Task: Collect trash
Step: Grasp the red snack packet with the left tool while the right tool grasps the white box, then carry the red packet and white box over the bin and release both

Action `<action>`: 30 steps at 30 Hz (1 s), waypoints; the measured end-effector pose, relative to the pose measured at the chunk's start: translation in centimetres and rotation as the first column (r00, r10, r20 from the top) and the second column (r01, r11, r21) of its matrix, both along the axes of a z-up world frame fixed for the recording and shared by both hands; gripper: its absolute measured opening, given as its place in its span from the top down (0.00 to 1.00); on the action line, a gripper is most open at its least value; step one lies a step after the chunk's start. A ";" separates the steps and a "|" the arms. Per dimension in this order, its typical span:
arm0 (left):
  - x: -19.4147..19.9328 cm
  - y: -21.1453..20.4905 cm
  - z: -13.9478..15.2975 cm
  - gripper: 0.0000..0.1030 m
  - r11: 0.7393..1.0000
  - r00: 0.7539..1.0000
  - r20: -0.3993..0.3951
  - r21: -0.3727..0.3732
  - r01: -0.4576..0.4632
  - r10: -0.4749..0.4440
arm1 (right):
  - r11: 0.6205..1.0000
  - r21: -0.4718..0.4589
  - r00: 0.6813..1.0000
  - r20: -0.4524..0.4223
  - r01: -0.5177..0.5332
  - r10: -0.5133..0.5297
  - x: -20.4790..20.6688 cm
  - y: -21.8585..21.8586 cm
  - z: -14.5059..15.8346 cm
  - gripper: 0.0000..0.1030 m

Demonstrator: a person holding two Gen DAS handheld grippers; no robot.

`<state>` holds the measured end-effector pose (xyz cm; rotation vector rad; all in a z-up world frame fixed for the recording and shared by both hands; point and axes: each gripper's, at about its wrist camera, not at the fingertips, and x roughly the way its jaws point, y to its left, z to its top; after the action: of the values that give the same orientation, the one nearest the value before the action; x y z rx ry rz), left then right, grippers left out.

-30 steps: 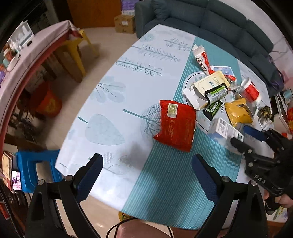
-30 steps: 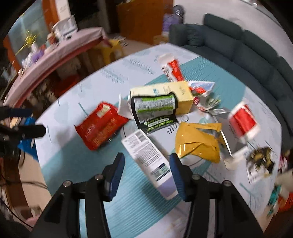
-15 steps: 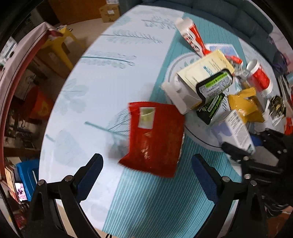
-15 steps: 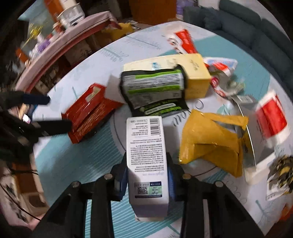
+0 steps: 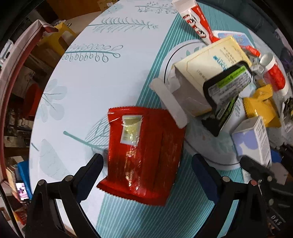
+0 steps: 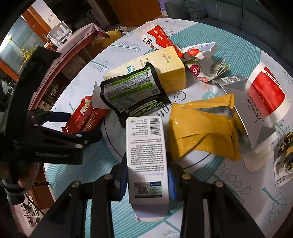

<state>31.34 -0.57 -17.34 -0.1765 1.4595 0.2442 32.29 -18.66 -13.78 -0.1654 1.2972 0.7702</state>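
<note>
A red snack wrapper (image 5: 142,153) lies flat on the table between the fingers of my open left gripper (image 5: 146,168), whose jaws stand wide on either side of it. My right gripper (image 6: 146,175) is shut on a white and lilac carton (image 6: 147,157), which also shows at the right of the left wrist view (image 5: 252,141). A pile of trash lies beyond: a yellow box (image 6: 157,69), a black and green pouch (image 6: 131,91), a yellow wrapper (image 6: 201,128), a red and white cup (image 6: 265,91).
A red and white carton (image 5: 196,20) lies at the far side of the round table (image 5: 91,73). A grey card (image 6: 256,113) and torn wrappers (image 6: 201,60) lie on the right. A sofa (image 6: 238,16) stands behind; a side table (image 6: 77,40) stands at the left.
My left gripper has moved forward so the red wrapper now lies between its open fingers. My right gripper has closed on the white carton.
</note>
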 end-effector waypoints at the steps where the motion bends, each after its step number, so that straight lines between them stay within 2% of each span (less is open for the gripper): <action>1: 0.3 0.3 -0.1 0.06 1.000 1.000 0.002 -0.006 -0.004 0.004 | 1.000 0.001 1.000 0.001 0.001 -0.001 0.0 0.0 0.0 0.65; 4: 0.3 0.7 -0.2 0.09 1.000 1.000 0.015 -0.027 -0.007 0.007 | 1.000 -0.001 1.000 -0.002 0.002 -0.002 -0.1 0.0 0.0 0.65; 7: -0.2 0.3 0.1 0.21 1.000 0.999 0.052 -0.017 0.016 -0.015 | 1.000 -0.004 1.000 -0.003 0.003 -0.003 0.0 0.1 0.1 0.65; 9: -0.5 0.3 0.4 0.32 1.000 0.998 0.059 -0.013 0.027 -0.027 | 1.000 -0.007 1.000 -0.004 0.005 -0.005 0.0 0.1 0.0 0.65; 13: -0.9 0.5 1.1 0.43 0.999 0.997 0.071 -0.017 0.037 -0.036 | 1.000 -0.013 1.000 -0.005 0.012 -0.012 0.0 0.3 0.0 0.65; 14: -1.0 0.5 1.2 0.52 0.999 0.997 0.073 -0.011 0.036 -0.035 | 1.000 -0.016 1.000 -0.004 0.014 -0.014 0.0 0.3 0.0 0.65; 17: -1.1 0.8 1.6 0.69 0.999 0.996 0.080 -0.018 0.033 -0.032 | 1.000 -0.021 1.000 -0.007 0.015 -0.015 -0.1 0.7 0.0 0.65; 18: -1.4 0.7 1.6 0.82 0.999 0.996 0.082 -0.023 0.031 -0.029 | 1.000 -0.024 1.000 -0.007 0.014 -0.014 -0.1 0.8 0.0 0.65; 23: -2.1 1.4 2.0 0.90 0.999 0.996 0.084 -0.033 0.022 -0.019 | 0.999 -0.034 1.000 -0.004 0.007 -0.008 -0.7 1.6 0.1 0.66; 30: -4.2 2.1 2.9 0.92 0.999 0.995 0.095 -0.045 0.008 -0.003 | 0.999 -0.032 1.000 0.015 0.021 -0.021 -1.9 2.6 1.1 0.66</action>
<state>27.17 1.54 -14.46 -0.2180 1.3715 0.1958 30.39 -16.08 -12.72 -0.1831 1.2963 0.7291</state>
